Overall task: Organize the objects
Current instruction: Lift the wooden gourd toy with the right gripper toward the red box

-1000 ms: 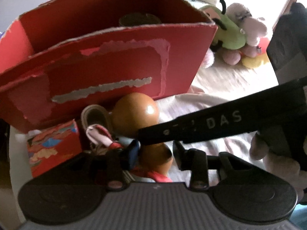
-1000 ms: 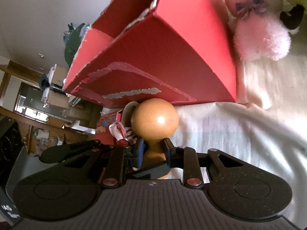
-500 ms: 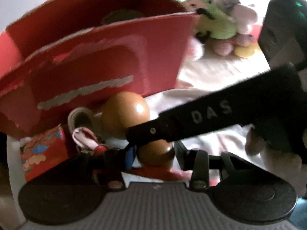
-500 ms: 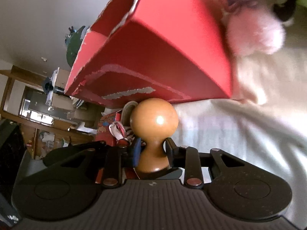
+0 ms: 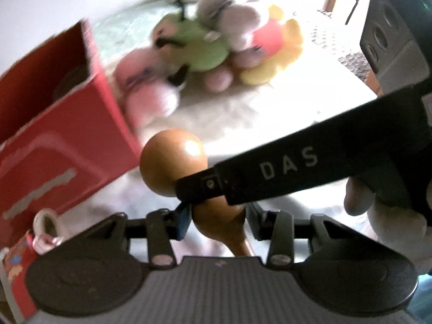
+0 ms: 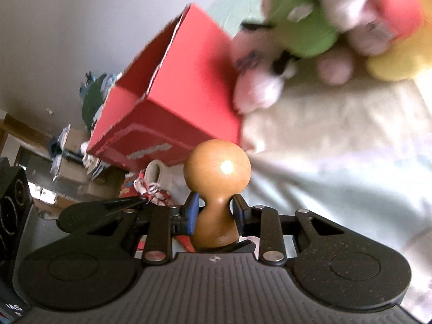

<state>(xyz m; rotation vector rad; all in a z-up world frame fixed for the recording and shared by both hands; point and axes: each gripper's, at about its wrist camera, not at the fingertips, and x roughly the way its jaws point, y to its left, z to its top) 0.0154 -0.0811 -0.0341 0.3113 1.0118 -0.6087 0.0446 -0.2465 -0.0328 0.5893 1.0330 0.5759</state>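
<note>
The wooden handle (image 6: 217,186), a round ball on a narrow neck that widens to a base, is in the right gripper (image 6: 216,210), whose two fingers pinch the neck from both sides. In the right wrist view the handle sits in the centre, just above the gripper body, with the ball toward 12 o'clock and the base toward 6 o'clock, so its long axis runs forward along the fingers and the ball end leads. In the left wrist view the same handle (image 5: 172,162) leans with the ball toward 11 o'clock, and a black finger of the right gripper crosses it from 3 o'clock. The left gripper (image 5: 216,221) has its fingers spread on both sides of the base, with a gap on each side as far as I can tell, so it seems open and carries nothing. The red box (image 6: 172,113) stands at 10 o'clock from the handle in the right view, open at the top, with something dark inside that I cannot identify. A small shoe (image 6: 159,175) and a colourful little box (image 5: 19,256) lie near its lower front. The soft toys (image 6: 324,27) are piled at 1 o'clock on the white cloth (image 6: 337,162). I judge the step in hand is carrying the handle to the box. To do it well, keep the pinch firm on the neck, because the smooth ball can slip; lift above the torn rim before moving over it, and release low inside.
</note>
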